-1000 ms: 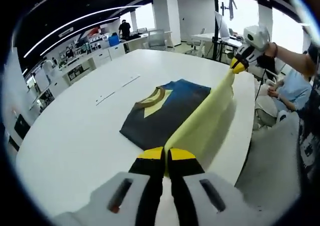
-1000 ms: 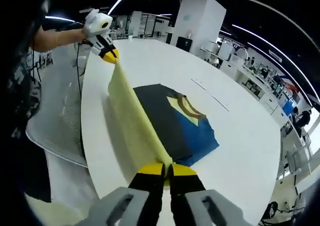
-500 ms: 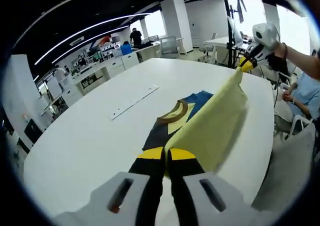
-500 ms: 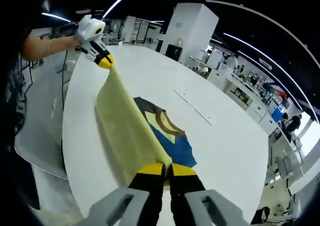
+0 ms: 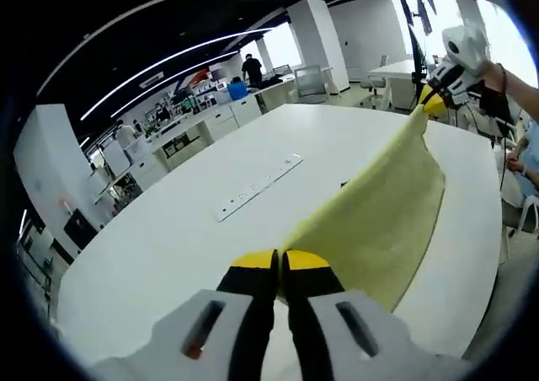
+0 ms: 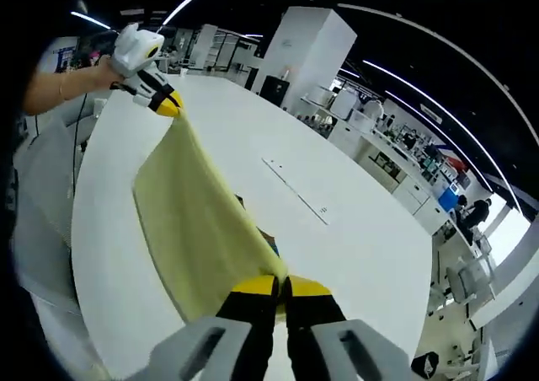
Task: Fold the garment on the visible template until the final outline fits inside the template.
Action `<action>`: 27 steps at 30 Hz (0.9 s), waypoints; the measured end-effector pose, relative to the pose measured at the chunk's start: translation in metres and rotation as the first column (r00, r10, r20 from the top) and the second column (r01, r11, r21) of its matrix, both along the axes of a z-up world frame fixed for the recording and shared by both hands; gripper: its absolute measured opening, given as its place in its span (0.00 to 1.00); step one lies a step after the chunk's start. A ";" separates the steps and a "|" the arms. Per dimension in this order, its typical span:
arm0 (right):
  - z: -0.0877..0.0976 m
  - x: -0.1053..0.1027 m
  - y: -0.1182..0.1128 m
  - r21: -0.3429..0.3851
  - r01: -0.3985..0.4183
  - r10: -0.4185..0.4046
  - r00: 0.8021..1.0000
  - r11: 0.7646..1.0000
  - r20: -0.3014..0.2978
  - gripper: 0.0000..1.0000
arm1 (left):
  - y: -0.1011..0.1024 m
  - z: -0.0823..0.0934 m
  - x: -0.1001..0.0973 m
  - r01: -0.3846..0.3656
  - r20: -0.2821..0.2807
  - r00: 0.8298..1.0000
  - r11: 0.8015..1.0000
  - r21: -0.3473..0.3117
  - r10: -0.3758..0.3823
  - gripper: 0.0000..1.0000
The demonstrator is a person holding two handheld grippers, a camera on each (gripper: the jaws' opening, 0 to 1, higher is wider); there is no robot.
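Observation:
A pale yellow cloth panel [image 5: 379, 221] of the garment hangs stretched between my two grippers above the white table [image 5: 160, 229]. My left gripper [image 5: 280, 263] is shut on one corner of it, and it shows far off in the right gripper view [image 6: 164, 104], held by a hand. My right gripper [image 6: 280, 288] is shut on the other corner and appears at the top right of the left gripper view [image 5: 431, 101]. The yellow panel [image 6: 198, 229] hides most of the garment lying below. Just a sliver of dark blue fabric [image 6: 269, 248] peeks out under its edge.
A thin white strip [image 5: 257, 189] with small marks lies on the table beyond the garment, also seen as the strip [image 6: 295, 191]. The table's round edge [image 6: 80, 229] runs near the person. Desks, a pillar [image 6: 295, 48] and standing people [image 5: 253, 67] fill the background.
Both grippers have raised the yellow panel and carried it across the garment. The dark blue front with its collar, plain to see before, is now almost wholly covered.

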State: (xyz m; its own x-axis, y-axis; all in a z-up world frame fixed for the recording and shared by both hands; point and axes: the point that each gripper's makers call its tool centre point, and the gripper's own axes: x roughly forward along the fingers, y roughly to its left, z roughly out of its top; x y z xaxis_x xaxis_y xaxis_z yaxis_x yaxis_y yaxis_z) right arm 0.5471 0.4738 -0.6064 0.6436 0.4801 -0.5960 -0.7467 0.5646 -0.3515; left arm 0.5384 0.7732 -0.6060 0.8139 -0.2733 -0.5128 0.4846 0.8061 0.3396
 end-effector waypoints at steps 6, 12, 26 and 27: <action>-0.012 0.023 -0.001 0.015 0.088 -0.087 0.996 0.996 -0.025 0.00 | 0.000 -0.002 0.024 -0.034 0.000 0.999 0.999 -0.023 0.034 0.00; -0.021 0.045 0.001 -0.007 0.119 -0.119 0.993 0.993 -0.026 0.00 | 0.002 -0.015 0.044 -0.045 -0.014 0.999 0.999 -0.001 0.045 0.00; -0.091 0.080 0.008 -0.042 0.136 -0.140 0.980 0.990 -0.142 0.00 | 0.009 -0.085 0.077 -0.059 -0.106 0.993 0.998 -0.001 0.058 0.00; -0.095 0.082 0.008 -0.045 0.135 -0.140 0.979 0.990 -0.148 0.00 | 0.010 -0.092 0.079 -0.068 -0.129 0.989 0.998 0.000 0.068 0.00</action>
